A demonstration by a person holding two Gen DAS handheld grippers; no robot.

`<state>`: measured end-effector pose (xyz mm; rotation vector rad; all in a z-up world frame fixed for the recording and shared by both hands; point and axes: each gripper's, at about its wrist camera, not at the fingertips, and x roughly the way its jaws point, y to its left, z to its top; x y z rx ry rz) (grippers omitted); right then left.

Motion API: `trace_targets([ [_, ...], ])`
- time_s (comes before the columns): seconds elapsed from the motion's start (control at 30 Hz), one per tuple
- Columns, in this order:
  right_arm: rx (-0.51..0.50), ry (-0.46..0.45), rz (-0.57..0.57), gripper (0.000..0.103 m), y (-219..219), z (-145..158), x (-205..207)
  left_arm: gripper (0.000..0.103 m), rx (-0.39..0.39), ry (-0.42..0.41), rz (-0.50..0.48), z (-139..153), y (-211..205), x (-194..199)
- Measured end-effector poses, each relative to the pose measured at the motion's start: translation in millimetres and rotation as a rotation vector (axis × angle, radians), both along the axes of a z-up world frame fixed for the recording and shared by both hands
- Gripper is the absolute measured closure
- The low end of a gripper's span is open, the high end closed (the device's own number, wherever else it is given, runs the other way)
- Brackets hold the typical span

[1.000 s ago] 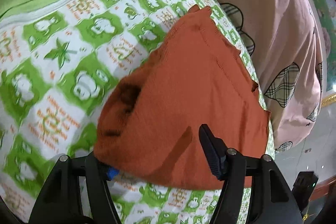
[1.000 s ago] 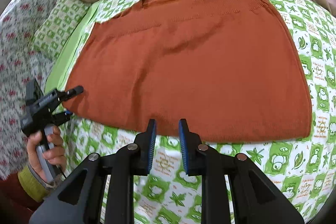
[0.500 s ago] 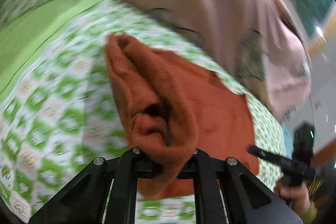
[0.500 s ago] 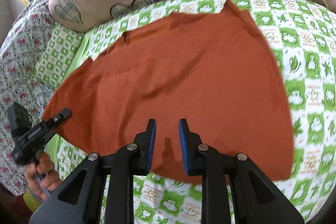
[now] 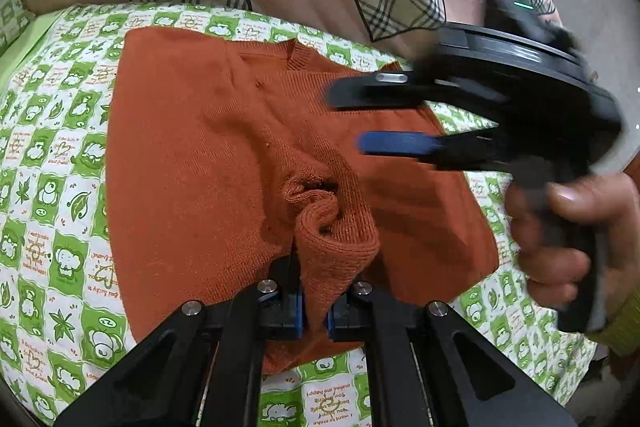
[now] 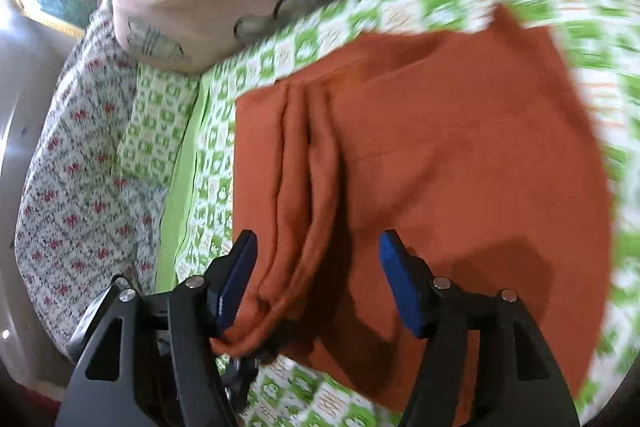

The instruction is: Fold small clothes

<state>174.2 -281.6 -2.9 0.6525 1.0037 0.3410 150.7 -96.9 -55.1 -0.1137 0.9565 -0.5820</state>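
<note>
Checked bedsheet (image 5: 60, 155), sweater (image 5: 192, 163) between left fingers (image 5: 294, 303)

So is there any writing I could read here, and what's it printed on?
"I want to make": upside down, orange print on the green checked bedsheet, left wrist view.
"good lucky to": probably, sideways on the same sheet.
Other sheet captions: too small or blurred to read.
Orange sweater: no writing visible.
</note>
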Motion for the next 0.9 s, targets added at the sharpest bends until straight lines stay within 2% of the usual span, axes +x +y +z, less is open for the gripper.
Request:
trace_targets([
  [0.1,0.007,0.017,0.069,0.038,24,-8,31,0.098,0.005,-0.004,-0.005,1,2,-3],
  [0.17,-0.039,0.033,0.109,0.042,46,-12,56,0.098,0.01,-0.005,-0.009,2,1,-3],
  [0.23,-0.078,0.045,0.123,0.087,54,-15,69,0.098,0.021,-0.01,-0.01,3,0,-3],
  [0.3,-0.103,0.043,0.138,0.088,58,-12,73,0.098,0.013,-0.011,-0.014,8,0,-3],
  [0.37,-0.121,-0.015,0.146,0.089,55,4,62,0.098,-0.006,-0.01,-0.029,15,-2,-5],
  [0.53,-0.151,-0.144,0.098,0.089,14,50,15,0.098,-0.086,-0.031,-0.127,38,-35,-14],
  [0.6,-0.168,-0.161,0.063,0.089,-5,56,5,0.097,-0.113,-0.021,-0.178,39,-57,-17],
  [0.7,-0.22,-0.133,-0.004,0.089,-40,49,-10,0.097,-0.136,0.019,-0.248,25,-92,-20],
  [0.83,-0.248,-0.047,-0.073,0.089,-77,16,-21,0.097,-0.078,0.062,-0.304,-1,-124,-21],
  [0.9,-0.263,-0.04,-0.07,0.089,-81,6,-22,0.097,-0.064,0.073,-0.309,-7,-130,-20],
])
